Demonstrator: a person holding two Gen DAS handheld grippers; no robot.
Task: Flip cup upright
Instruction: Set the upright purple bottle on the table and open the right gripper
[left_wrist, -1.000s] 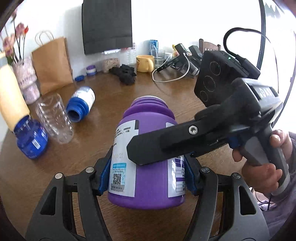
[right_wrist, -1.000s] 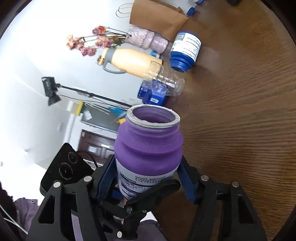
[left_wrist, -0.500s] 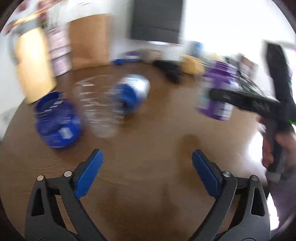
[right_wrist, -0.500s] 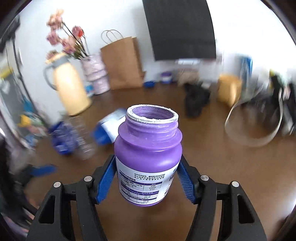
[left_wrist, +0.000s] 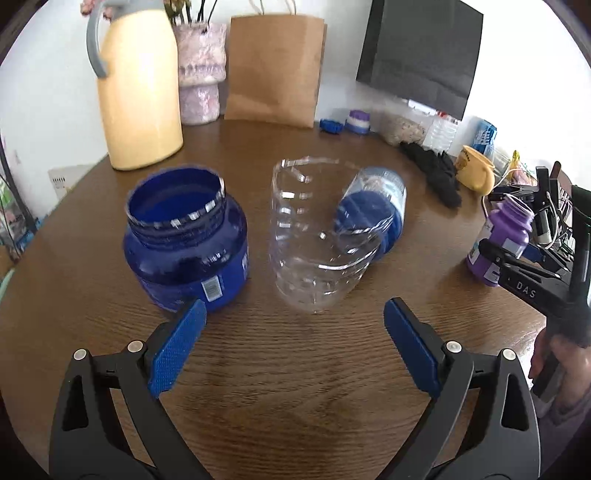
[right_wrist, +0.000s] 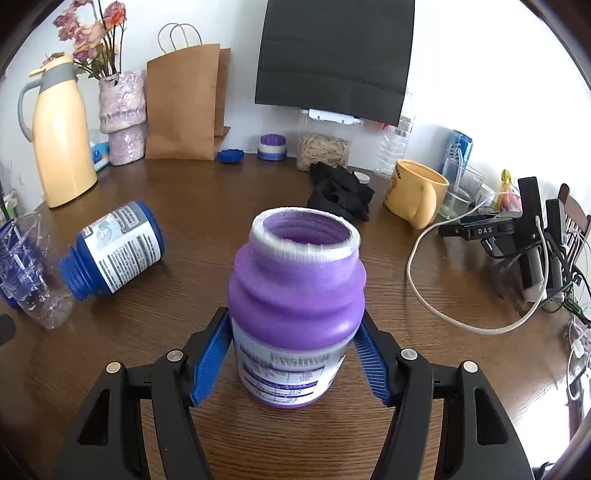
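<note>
A purple jar (right_wrist: 295, 317) with a white label stands upright, mouth up, on the brown table between the blue pads of my right gripper (right_wrist: 291, 354); the pads sit close at its sides, with a small gap on the right. It also shows at the far right of the left wrist view (left_wrist: 498, 243). My left gripper (left_wrist: 293, 343) is open and empty, low over the table, facing a clear plastic cup (left_wrist: 314, 243) lying on its side. A small blue jar (left_wrist: 373, 210) lies on its side behind the cup. A large dark blue jar (left_wrist: 184, 243) stands upright to the left.
A yellow thermos (left_wrist: 138, 92), pink vase (left_wrist: 201, 77) and brown paper bag (left_wrist: 273, 66) line the back edge. A black cloth (right_wrist: 340, 192), yellow mug (right_wrist: 415, 197), glass (right_wrist: 460, 184) and white cable (right_wrist: 443, 310) with black gear lie at right.
My left gripper let go of the purple jar, opened and swung left toward the clear cup. My right gripper turned the jar upright and lowered it onto the table.
</note>
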